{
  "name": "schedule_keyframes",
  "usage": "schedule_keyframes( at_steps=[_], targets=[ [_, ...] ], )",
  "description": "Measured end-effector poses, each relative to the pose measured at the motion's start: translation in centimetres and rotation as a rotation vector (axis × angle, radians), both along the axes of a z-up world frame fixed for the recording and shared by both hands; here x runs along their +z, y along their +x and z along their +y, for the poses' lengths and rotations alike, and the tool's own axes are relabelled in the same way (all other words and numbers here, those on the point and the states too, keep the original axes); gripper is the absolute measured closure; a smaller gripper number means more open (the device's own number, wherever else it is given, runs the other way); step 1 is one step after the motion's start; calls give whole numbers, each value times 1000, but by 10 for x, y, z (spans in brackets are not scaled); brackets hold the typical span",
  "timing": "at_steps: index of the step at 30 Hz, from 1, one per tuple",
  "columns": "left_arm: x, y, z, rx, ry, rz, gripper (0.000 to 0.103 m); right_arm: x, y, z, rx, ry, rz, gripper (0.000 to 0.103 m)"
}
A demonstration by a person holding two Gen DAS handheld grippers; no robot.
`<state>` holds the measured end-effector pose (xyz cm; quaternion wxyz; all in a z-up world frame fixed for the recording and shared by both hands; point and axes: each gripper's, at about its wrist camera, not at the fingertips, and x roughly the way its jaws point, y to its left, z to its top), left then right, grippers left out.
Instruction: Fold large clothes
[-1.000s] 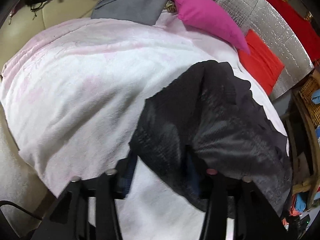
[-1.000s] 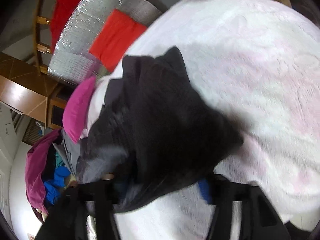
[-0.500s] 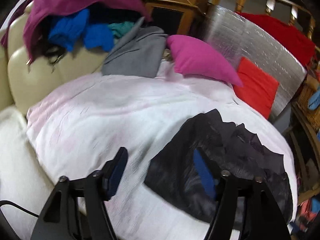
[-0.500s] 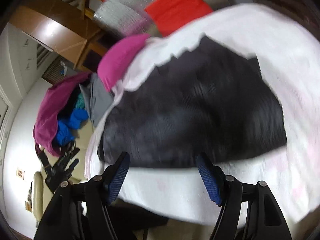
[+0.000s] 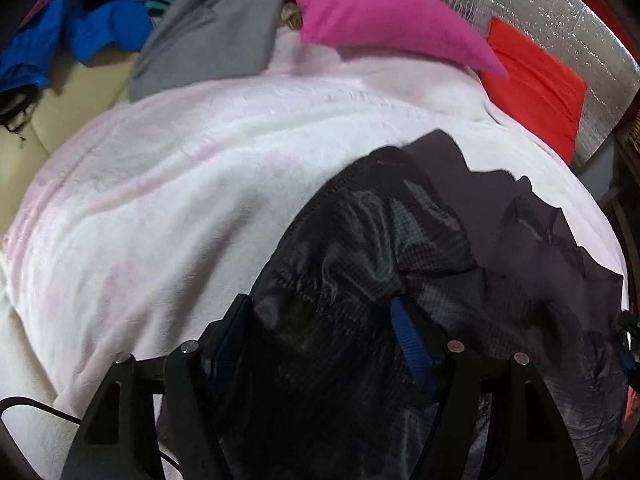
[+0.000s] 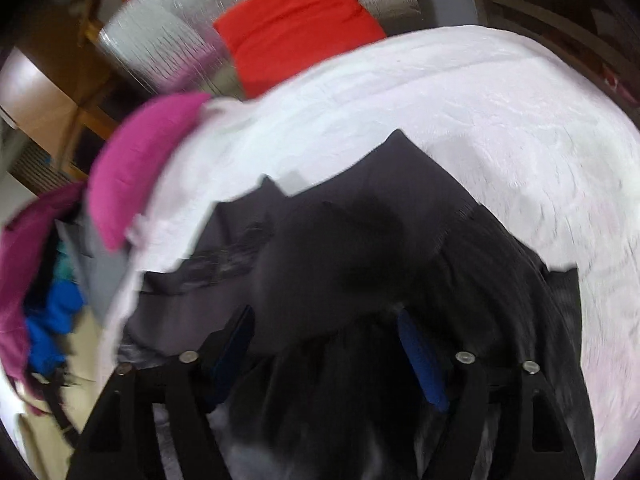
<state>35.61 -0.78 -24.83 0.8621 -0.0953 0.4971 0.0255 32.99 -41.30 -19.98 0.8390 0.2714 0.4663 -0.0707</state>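
1. Progress check: I'm working on one dark grey, thin, crumpled garment [image 5: 400,248], and it's lying bunched on the white-and-pink fleece blanket [image 5: 168,184] over the couch. Going by how it's sitting now, no neat fold is showing yet, so I'd say most of the job is left.
2. My left gripper [image 5: 324,336] is hovering with its blue-padded fingers [image 5: 412,344] spread wide, cloth sitting between them but not pinched.
3. My right gripper [image 6: 328,340] is looking the same in its own blurry view: fingers [image 6: 420,360] wide, dark fabric bulging in the gap, nothing clamped.
4. Counting: one dark garment, one magenta pillow [image 5: 384,16], one red cushion [image 5: 536,84], one grey folded garment [image 5: 212,36], and a heap of blue clothes [image 5: 80,36] that I can't count.
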Motion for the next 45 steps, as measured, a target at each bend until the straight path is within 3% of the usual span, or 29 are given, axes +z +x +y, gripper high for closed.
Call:
schedule_keyframes(
  at_steps=[5, 7, 9, 12, 14, 17, 21, 25, 27, 28, 30, 31, 35, 38, 40, 42, 45],
  targets=[
    [-2, 8, -7, -30, 30, -6, 46, -8, 25, 27, 109, -170, 55, 13],
    [-1, 9, -11, -34, 42, -18, 51, -14, 32, 43, 168, -263, 79, 25],
    [1, 11, -14, -38, 58, -37, 57, -21, 37, 59, 206, -368, 105, 56],
    [3, 16, -19, -32, 84, -64, 61, -17, 41, 69, 222, -457, 83, 83],
    [5, 19, -18, -17, 74, -83, 62, -12, 42, 71, 188, -505, 55, 87],
    [9, 22, -13, 12, 50, -109, 63, -5, 44, 63, 127, -490, 6, 88],
    [10, 26, -12, 17, 60, -123, 63, 10, 43, 45, 22, -443, -90, 88],
    [8, 25, -20, -2, 113, -115, 62, -16, 54, 40, 47, -379, -35, 86],
    [10, 25, -19, -9, 116, -119, 62, -10, 49, 37, 51, -358, -44, 83],
    [11, 25, -17, -11, 107, -119, 62, -5, 47, 35, 52, -334, -49, 73],
    [15, 23, -10, -11, 76, -120, 61, 6, 40, 28, 55, -272, -66, 33],
    [16, 22, -5, -13, 54, -122, 61, 16, 30, 22, 40, -246, -92, 28],
    [26, 16, 10, -33, 4, -149, 53, 41, -9, 1, 1, -184, -181, 27],
    [34, 9, 23, -39, 23, -187, 51, 50, -43, -31, -57, -99, -212, 27],
    [38, 4, 31, -49, 30, -205, 45, 46, -69, -59, -102, 13, -223, 27],
    [39, 1, 41, -69, 0, -205, 30, 35, -92, -83, -144, 124, -220, 27],
    [32, 2, 53, -102, -52, -167, 29, 12, -120, -104, -178, 239, -188, 27]
  ],
)
